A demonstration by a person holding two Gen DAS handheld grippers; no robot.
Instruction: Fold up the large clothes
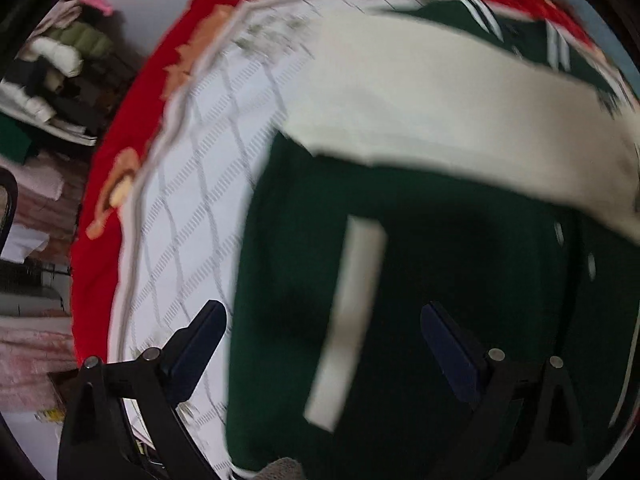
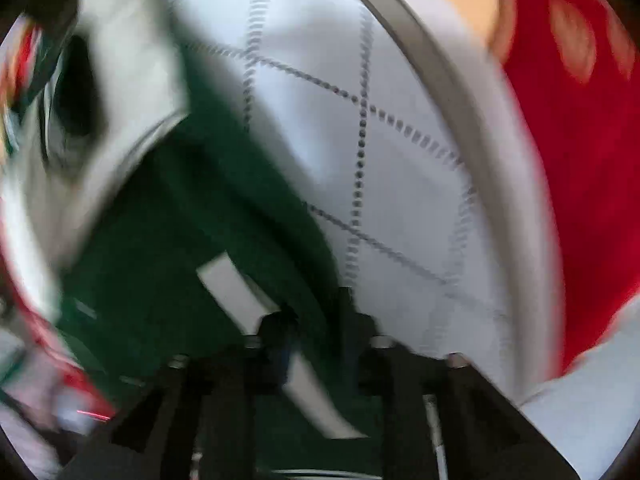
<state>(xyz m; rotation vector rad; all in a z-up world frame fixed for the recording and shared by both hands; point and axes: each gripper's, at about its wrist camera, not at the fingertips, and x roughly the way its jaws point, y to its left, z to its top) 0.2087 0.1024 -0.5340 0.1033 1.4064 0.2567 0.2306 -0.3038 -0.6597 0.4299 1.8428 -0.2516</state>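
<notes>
A dark green jacket (image 1: 460, 280) with a cream sleeve (image 1: 440, 104) folded across it and a white pocket stripe (image 1: 348, 320) lies on a white quilted mat (image 1: 192, 208). My left gripper (image 1: 324, 316) is open just above the jacket's lower body, its jaws wide apart with nothing between them. In the right wrist view, which is blurred, my right gripper (image 2: 316, 320) is shut on the green jacket's (image 2: 168, 232) edge beside a white stripe (image 2: 236, 284), over the quilted mat (image 2: 380, 140).
A red floral blanket (image 1: 132, 120) lies under the mat and also shows in the right wrist view (image 2: 580, 184). Piles of clothes (image 1: 60, 60) are stacked on shelves beyond the bed's left side.
</notes>
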